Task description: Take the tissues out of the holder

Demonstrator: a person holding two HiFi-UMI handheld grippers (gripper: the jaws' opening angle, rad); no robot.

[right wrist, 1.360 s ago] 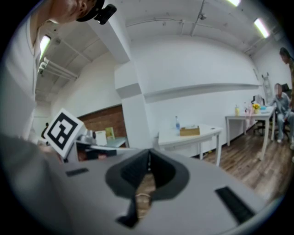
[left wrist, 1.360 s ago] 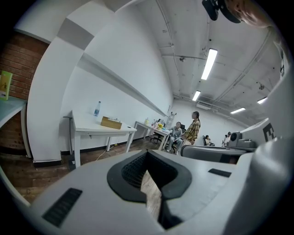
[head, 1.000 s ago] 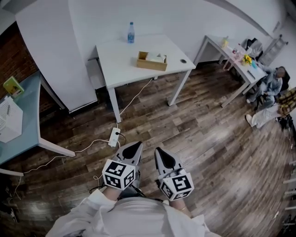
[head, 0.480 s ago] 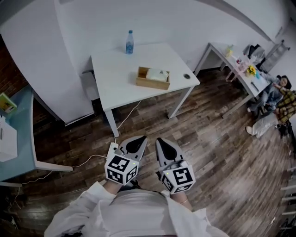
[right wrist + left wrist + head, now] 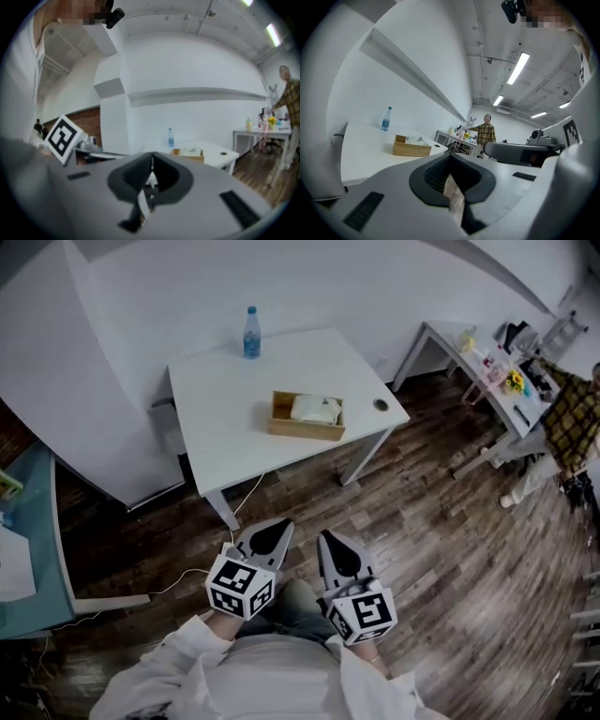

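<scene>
White square table [image 5: 216, 395] on dark wood flooring carries the task's thing near its front edge: a shallow open-topped wooden holder [image 5: 305, 432] with a crumpled white wad of tissues [image 5: 314, 409] lying inside. Nothing has been taken out yet. Behind it stands a clear plastic bottle with a blue label [image 5: 251, 332], well apart, and a small dark round object [image 5: 380, 405] sits near the right corner.

Both tools hang well short of the table, over the floor. The left gripper [image 5: 265, 542] and right gripper [image 5: 336, 554] each have their 2 jaws pressed together, with nothing between them.

Likely trouble: arriving with jaws closed would shove the tissues rather than pinch them. The holder looks light, so a pull with only 1 gripper could drag or lift it. Thin tissue may tear.
</scene>
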